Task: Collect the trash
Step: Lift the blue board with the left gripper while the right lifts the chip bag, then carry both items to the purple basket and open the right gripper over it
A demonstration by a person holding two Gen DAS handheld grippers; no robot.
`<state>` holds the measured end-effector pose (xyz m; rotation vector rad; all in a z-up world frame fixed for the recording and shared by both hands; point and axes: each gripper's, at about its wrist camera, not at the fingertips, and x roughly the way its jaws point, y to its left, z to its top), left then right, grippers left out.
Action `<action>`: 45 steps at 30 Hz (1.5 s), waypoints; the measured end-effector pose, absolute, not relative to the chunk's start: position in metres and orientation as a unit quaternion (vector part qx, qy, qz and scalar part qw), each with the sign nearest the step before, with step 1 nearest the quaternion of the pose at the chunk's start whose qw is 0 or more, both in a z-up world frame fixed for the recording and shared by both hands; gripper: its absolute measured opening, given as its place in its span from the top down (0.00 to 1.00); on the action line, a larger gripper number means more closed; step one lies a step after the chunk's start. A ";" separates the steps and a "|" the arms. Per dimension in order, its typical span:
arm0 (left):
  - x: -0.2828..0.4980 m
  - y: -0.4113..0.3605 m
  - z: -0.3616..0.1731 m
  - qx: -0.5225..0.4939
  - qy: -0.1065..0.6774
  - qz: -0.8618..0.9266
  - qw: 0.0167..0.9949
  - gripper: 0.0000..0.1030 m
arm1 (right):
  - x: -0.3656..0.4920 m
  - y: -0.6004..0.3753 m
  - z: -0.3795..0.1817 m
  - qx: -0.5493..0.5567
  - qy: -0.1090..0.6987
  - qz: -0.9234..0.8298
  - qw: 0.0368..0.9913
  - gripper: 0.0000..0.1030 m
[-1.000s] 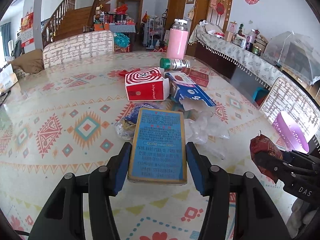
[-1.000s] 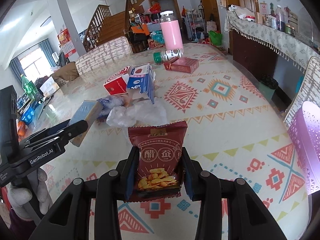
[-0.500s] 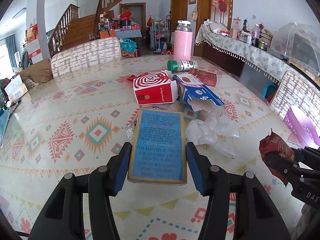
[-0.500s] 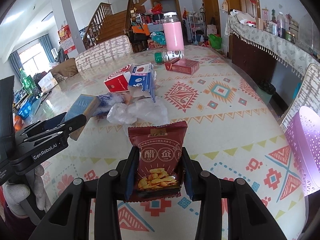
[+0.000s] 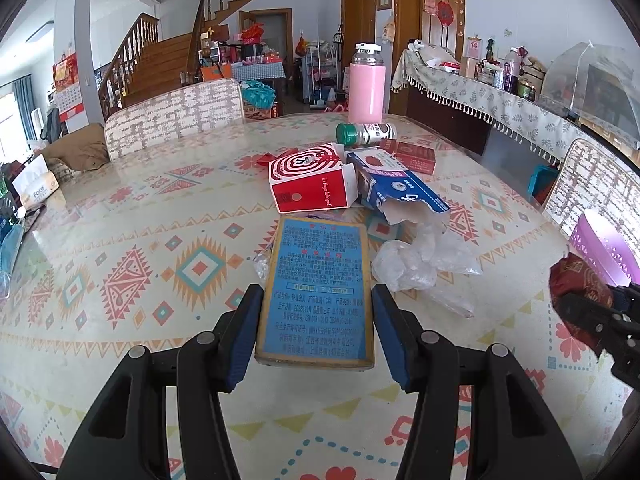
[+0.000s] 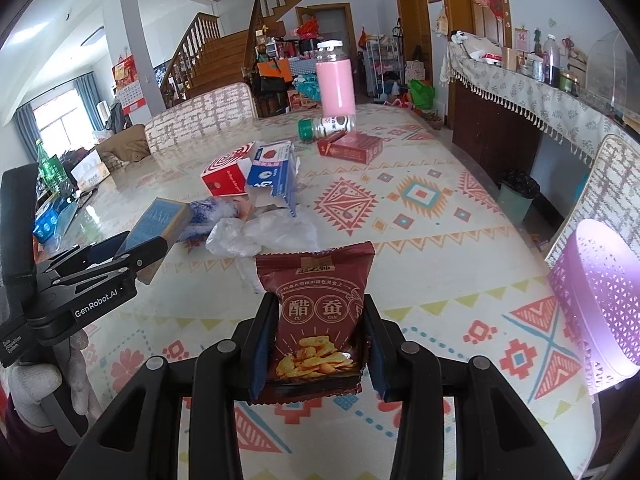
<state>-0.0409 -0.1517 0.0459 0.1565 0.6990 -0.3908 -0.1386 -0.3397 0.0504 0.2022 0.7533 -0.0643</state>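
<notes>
A blue box with a yellow border (image 5: 316, 280) hangs above the patterned table (image 5: 120, 240), and my left gripper (image 5: 316, 294) is shut on its sides. From the right wrist, the same left gripper (image 6: 132, 252) shows at the left, held by a gloved hand (image 6: 36, 380). A dark red snack bag (image 6: 316, 304) stands upright in my right gripper (image 6: 320, 308), which is shut on it. Beyond lie a crumpled clear plastic bag (image 6: 260, 236), a red-and-white box (image 5: 312, 184) and a torn blue-and-white carton (image 5: 400, 192). A purple perforated basket (image 6: 600, 300) sits at the table's right edge.
Farther back stand a pink bottle (image 5: 367, 84), a green-capped jar on its side (image 5: 366, 134) and a flat red box (image 5: 412, 156). Patterned chair backs rise at the far side (image 5: 176, 116) and right (image 6: 612, 184). A sideboard with a cloth (image 5: 500, 100) runs along the right wall.
Both grips hold as before. The left gripper has turned a little, so the table's things sit slightly lower and to the right in its view. The right gripper has hardly shifted.
</notes>
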 end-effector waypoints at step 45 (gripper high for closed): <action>-0.122 -0.420 0.120 0.057 0.364 -0.466 0.805 0.48 | -0.282 -0.581 0.075 0.197 0.269 -0.207 0.920 0.58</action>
